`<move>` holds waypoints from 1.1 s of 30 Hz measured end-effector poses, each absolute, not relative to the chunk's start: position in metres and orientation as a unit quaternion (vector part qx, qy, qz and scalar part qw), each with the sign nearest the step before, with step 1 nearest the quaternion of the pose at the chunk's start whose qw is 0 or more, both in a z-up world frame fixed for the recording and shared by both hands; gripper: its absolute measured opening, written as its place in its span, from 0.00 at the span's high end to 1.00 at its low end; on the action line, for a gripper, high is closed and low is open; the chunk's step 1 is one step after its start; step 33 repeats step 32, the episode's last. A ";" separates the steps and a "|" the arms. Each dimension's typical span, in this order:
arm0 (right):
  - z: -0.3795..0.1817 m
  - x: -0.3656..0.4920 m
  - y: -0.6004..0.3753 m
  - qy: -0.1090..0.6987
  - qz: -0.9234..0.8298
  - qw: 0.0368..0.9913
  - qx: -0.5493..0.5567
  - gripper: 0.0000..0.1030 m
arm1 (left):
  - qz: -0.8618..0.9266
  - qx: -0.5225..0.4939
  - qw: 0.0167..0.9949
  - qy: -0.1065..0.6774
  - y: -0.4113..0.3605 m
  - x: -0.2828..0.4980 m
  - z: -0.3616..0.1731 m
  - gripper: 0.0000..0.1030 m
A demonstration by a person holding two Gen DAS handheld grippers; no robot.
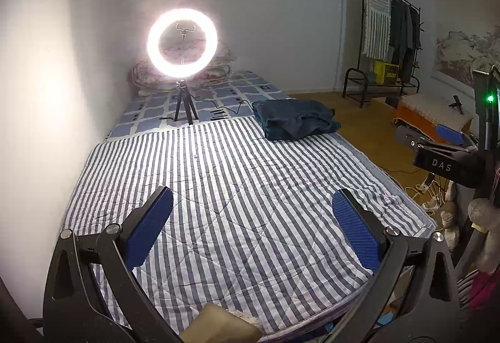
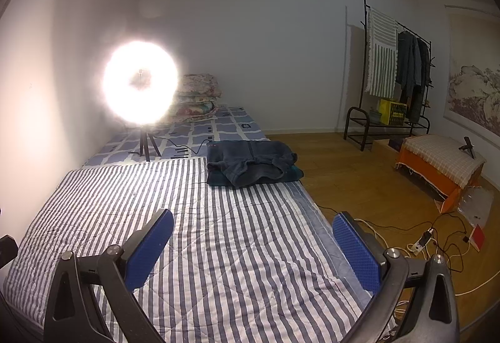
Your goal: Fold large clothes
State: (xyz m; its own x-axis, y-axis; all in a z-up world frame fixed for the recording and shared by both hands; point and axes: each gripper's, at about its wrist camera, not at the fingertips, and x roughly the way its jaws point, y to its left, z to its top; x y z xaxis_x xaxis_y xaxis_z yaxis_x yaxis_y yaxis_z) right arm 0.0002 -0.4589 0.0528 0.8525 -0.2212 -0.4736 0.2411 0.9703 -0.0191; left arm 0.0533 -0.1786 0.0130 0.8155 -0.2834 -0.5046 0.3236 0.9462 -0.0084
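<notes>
Both the left gripper (image 1: 251,229) and right gripper (image 2: 253,249) are held spread, empty; the dark garment (image 2: 253,166) at the bed's (image 2: 218,249) far right edge is best pinched by its corners.

White letters "DAS" on black body of right gripper (image 1: 437,136); yellow box (image 1: 387,71) print unreadable.

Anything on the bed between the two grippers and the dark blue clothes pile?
Nothing visible. Open striped quilt runs from the left gripper and right gripper to the dark blue clothes pile. The ring light stands off to its left.
</notes>
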 end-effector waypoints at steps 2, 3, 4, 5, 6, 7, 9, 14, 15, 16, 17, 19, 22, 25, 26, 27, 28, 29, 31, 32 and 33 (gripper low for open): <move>0.053 0.000 -0.459 0.245 -0.120 0.962 0.021 0.00 | -0.157 0.041 0.952 0.258 -0.180 0.051 0.013 0.00; 0.053 0.001 -0.459 0.245 -0.120 0.962 0.021 0.00 | -0.157 0.042 0.952 0.259 -0.180 0.052 0.013 0.00; 0.053 0.001 -0.459 0.245 -0.120 0.962 0.021 0.00 | -0.156 0.044 0.952 0.258 -0.181 0.052 0.013 0.00; 0.053 0.000 -0.459 0.245 -0.120 0.962 0.020 0.00 | -0.155 0.045 0.953 0.258 -0.182 0.051 0.012 0.00; 0.053 0.000 -0.459 0.245 -0.120 0.962 0.020 0.00 | -0.154 0.046 0.953 0.257 -0.182 0.050 0.012 0.00; 0.053 0.001 -0.459 0.245 -0.121 0.962 0.020 0.00 | -0.153 0.047 0.953 0.257 -0.182 0.050 0.012 0.00; 0.053 0.000 -0.460 0.245 -0.121 0.962 0.021 0.00 | -0.153 0.047 0.953 0.257 -0.182 0.050 0.013 0.00; 0.052 0.000 -0.460 0.246 -0.121 0.962 0.021 0.00 | -0.151 0.046 0.954 0.254 -0.183 0.048 0.013 0.00; 0.052 0.000 -0.460 0.246 -0.121 0.961 0.020 0.00 | -0.151 0.046 0.954 0.255 -0.183 0.048 0.013 0.00; 0.052 0.000 -0.460 0.246 -0.122 0.961 0.020 0.00 | -0.151 0.047 0.954 0.255 -0.183 0.048 0.013 0.00; 0.052 0.000 -0.459 0.246 -0.121 0.961 0.019 0.00 | -0.150 0.047 0.954 0.255 -0.183 0.048 0.013 0.00; 0.051 0.000 -0.459 0.247 -0.121 0.961 0.017 0.00 | -0.148 0.047 0.954 0.254 -0.182 0.048 0.014 0.00; 0.050 0.000 -0.459 0.247 -0.120 0.961 0.016 0.00 | -0.147 0.047 0.955 0.253 -0.183 0.047 0.015 0.00; 0.050 0.000 -0.458 0.247 -0.121 0.961 0.015 0.00 | -0.147 0.048 0.956 0.250 -0.183 0.046 0.015 0.00; 0.050 0.000 -0.458 0.247 -0.121 0.961 0.014 0.00 | -0.144 0.048 0.957 0.249 -0.183 0.046 0.016 0.00; 0.050 0.000 -0.458 0.247 -0.121 0.961 0.015 0.00 | -0.143 0.048 0.957 0.249 -0.183 0.046 0.016 0.00; 0.049 0.000 -0.459 0.248 -0.121 0.961 0.015 0.00 | -0.144 0.047 0.956 0.249 -0.182 0.047 0.016 0.00; 0.049 0.001 -0.460 0.248 -0.120 0.961 0.016 0.00 | -0.145 0.049 0.957 0.247 -0.182 0.046 0.017 0.00; 0.049 0.002 -0.462 0.248 -0.119 0.961 0.017 0.00 | -0.136 0.056 0.961 0.234 -0.183 0.043 0.018 0.00; 0.049 0.002 -0.463 0.248 -0.120 0.961 0.019 0.00 | -0.134 0.054 0.962 0.232 -0.182 0.042 0.019 0.00; 0.049 0.002 -0.463 0.248 -0.120 0.961 0.019 0.00 | -0.134 0.054 0.962 0.232 -0.182 0.042 0.019 0.00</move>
